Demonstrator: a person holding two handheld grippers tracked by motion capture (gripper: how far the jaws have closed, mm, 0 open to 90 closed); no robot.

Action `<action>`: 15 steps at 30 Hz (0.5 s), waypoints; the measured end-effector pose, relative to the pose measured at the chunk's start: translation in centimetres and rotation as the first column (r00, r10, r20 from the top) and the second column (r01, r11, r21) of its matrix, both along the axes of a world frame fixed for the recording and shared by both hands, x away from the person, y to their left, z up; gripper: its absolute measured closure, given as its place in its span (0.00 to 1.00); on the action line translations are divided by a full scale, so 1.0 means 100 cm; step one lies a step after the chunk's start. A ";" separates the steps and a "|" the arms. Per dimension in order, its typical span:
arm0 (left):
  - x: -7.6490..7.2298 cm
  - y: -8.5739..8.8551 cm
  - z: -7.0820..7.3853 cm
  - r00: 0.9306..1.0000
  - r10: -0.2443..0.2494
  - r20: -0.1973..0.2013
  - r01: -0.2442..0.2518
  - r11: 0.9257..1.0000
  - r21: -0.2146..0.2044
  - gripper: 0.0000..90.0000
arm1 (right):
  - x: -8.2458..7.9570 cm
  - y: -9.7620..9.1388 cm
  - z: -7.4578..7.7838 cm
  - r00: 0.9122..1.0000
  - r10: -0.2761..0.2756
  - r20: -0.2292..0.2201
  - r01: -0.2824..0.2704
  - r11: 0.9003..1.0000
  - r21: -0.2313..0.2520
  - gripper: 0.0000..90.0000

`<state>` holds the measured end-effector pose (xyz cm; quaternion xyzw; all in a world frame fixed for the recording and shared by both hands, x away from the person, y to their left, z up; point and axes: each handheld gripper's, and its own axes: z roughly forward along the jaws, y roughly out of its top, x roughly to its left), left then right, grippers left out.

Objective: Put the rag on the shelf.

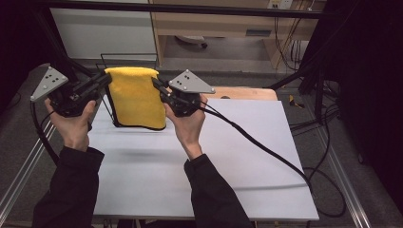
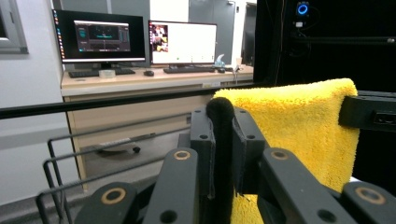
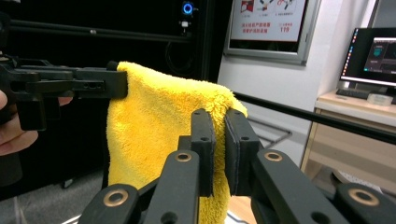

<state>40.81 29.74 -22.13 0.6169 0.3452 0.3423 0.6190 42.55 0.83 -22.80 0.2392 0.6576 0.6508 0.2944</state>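
Observation:
A yellow towel (image 1: 136,96) with a dark hem hangs above the white table (image 1: 199,166), stretched between both grippers. My left gripper (image 1: 107,78) is shut on its upper left corner, and my right gripper (image 1: 157,83) is shut on its upper right corner. In the left gripper view the jaws pinch the black hem (image 2: 220,112) of the towel (image 2: 299,126), with the other gripper (image 2: 369,112) holding the far corner. In the right gripper view the jaws clamp the towel (image 3: 159,126) edge, and the other gripper (image 3: 112,84) grips the far corner at left.
A black wire rack (image 1: 124,58) stands behind the towel at the table's far edge. A wooden board (image 1: 247,92) lies at the far right of the table. The right gripper's cable (image 1: 266,147) trails across the table. A desk with monitors (image 2: 140,37) is beyond.

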 end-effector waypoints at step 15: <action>0.005 0.019 0.027 0.999 0.034 0.038 -0.033 0.999 -0.022 0.90 | 0.012 0.022 0.029 0.999 -0.002 0.051 0.001 1.000 0.008 0.93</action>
